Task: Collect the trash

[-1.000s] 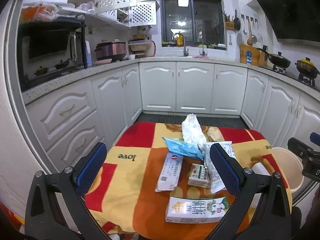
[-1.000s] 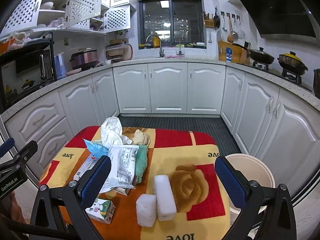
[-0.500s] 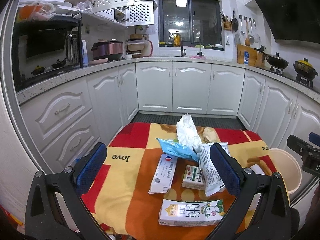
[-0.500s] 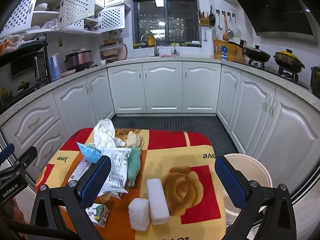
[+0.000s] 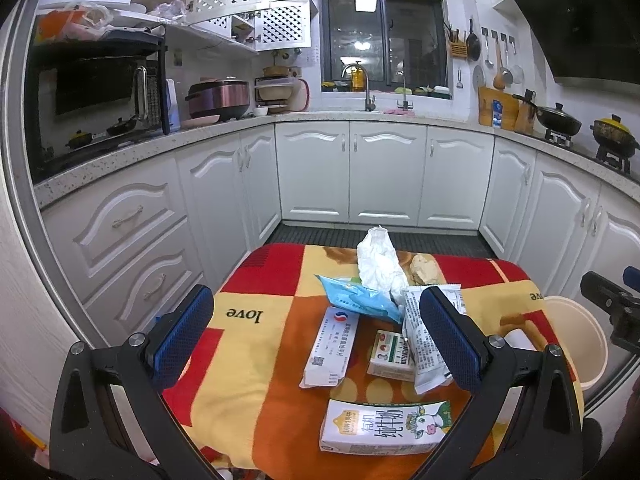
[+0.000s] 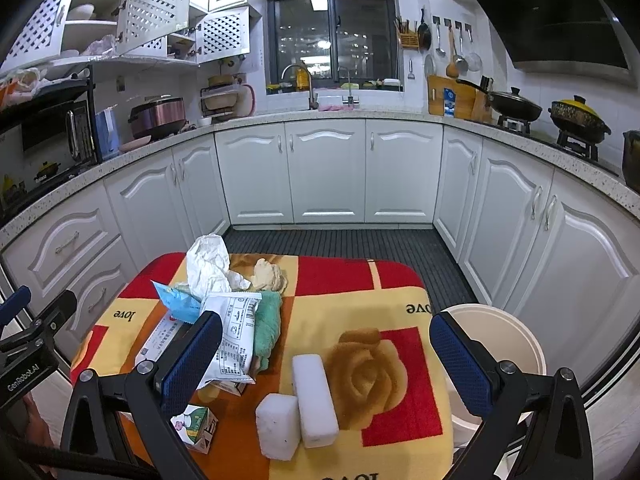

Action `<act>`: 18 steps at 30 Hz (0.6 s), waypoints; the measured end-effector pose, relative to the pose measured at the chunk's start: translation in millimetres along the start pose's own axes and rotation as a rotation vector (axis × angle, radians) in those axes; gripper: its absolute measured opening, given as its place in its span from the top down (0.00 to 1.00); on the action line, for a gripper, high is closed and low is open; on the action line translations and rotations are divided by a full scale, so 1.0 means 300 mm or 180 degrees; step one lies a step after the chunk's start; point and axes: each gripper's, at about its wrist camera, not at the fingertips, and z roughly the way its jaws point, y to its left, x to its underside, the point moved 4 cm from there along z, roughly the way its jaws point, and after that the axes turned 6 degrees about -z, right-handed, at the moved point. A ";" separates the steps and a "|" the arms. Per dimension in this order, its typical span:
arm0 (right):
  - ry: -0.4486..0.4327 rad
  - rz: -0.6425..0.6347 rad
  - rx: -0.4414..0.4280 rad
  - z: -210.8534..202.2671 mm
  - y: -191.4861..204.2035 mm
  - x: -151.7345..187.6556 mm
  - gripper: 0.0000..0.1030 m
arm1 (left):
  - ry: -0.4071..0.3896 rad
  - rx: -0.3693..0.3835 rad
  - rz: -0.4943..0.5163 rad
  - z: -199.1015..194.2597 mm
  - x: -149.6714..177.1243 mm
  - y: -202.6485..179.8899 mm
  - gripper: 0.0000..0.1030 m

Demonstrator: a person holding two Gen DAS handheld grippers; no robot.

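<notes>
Left tongs (image 5: 316,344) open, holding nothing, above the long white paper box (image 5: 331,347). Right tongs (image 6: 326,364) open over two white foam blocks (image 6: 313,394); the round cream bucket (image 6: 520,338) sits right. Light blocks might slip and fall.

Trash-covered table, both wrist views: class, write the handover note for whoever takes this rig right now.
Left gripper: open, empty, above the litter.
Right gripper: open, empty, above the two white foam blocks.
On the red-and-yellow tablecloth: milk carton, long white box, small green-and-white carton, white printed wrapper, blue packet, crumpled white paper, green cloth.
Cream round bin stands beside the table's right edge.
Done: nothing visibly collected.
Left: everything.
</notes>
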 end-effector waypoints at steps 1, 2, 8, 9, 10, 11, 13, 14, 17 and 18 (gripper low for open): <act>0.0002 0.0006 -0.0003 0.001 0.000 0.001 0.00 | -0.0003 -0.0007 0.0000 0.000 0.001 0.000 0.00; 0.0010 0.0002 -0.0004 0.002 0.000 0.003 0.00 | -0.0003 -0.0014 0.0001 0.000 0.001 0.000 0.01; 0.0026 -0.0007 0.0022 0.002 0.002 0.011 0.00 | 0.0016 -0.0014 0.0004 0.010 0.000 0.003 0.01; 0.0030 -0.0008 0.0024 0.000 0.002 0.011 0.00 | 0.0024 -0.0008 -0.0003 0.012 0.002 0.004 0.01; 0.0036 -0.0009 0.0025 0.000 0.002 0.013 0.00 | 0.0033 -0.0003 -0.0010 0.014 0.003 0.004 0.01; 0.0040 -0.0008 0.0027 0.000 0.002 0.012 0.00 | 0.0040 -0.0004 -0.0015 0.016 0.004 0.005 0.01; 0.0041 -0.0010 0.0030 -0.001 0.002 0.010 0.00 | 0.0042 -0.0012 -0.0011 0.018 0.005 0.006 0.01; 0.0039 -0.0011 0.0031 -0.001 0.001 0.009 0.00 | 0.0040 -0.0015 -0.0008 0.018 0.005 0.007 0.01; 0.0052 -0.0021 0.0032 0.002 0.001 0.010 0.00 | 0.0047 -0.0013 -0.0019 0.017 0.003 0.010 0.00; 0.0059 -0.0028 0.0036 0.003 0.001 0.011 0.00 | 0.0053 -0.0011 -0.0027 0.018 0.004 0.011 0.00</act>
